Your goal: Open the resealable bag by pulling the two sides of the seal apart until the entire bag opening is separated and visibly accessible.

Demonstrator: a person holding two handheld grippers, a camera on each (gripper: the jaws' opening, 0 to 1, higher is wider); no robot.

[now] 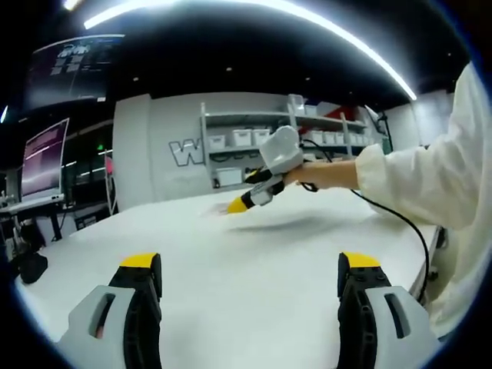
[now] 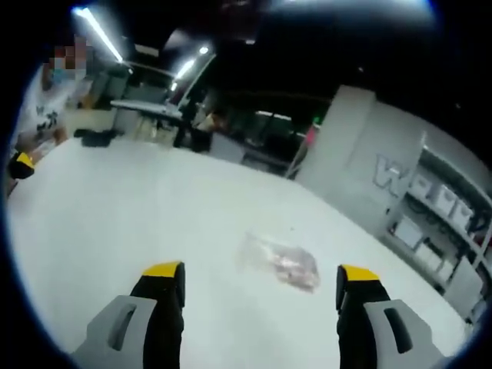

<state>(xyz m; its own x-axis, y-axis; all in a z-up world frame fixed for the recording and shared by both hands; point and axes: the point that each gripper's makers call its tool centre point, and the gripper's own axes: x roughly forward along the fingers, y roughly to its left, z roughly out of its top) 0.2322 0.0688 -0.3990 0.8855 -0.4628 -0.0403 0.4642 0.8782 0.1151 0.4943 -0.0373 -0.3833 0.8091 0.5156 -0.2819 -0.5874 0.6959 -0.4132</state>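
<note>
A: What do you have closest in the left gripper view?

B: I see my left gripper (image 1: 250,280) with its 2 yellow-tipped jaws spread wide, nothing between them, only the bare white table (image 1: 231,254) under them. Further out, my right gripper (image 1: 250,196) comes in from the right, held in a hand (image 1: 327,175) with a white sleeve (image 1: 430,169) behind it. It hangs low over the table, yellow tip pointing left, with a black cable (image 1: 400,223) trailing back towards the table edge.

A: And in the right gripper view?

B: There I see its 2 jaws standing well apart, so the right gripper (image 2: 260,288) is open and empty too. Just beyond the tips, between them and a little right of centre, the resealable bag (image 2: 280,261) lies flat on the table. It's clear, with something pale pinkish inside. I can't tell from here whether the seal is parted; the bag is blurred.

A: Anything behind it?

B: Far off, a grey wall and shelving (image 2: 442,223) with white bins on the right. At the far left edge I see a person in a white top (image 2: 38,108).
</note>
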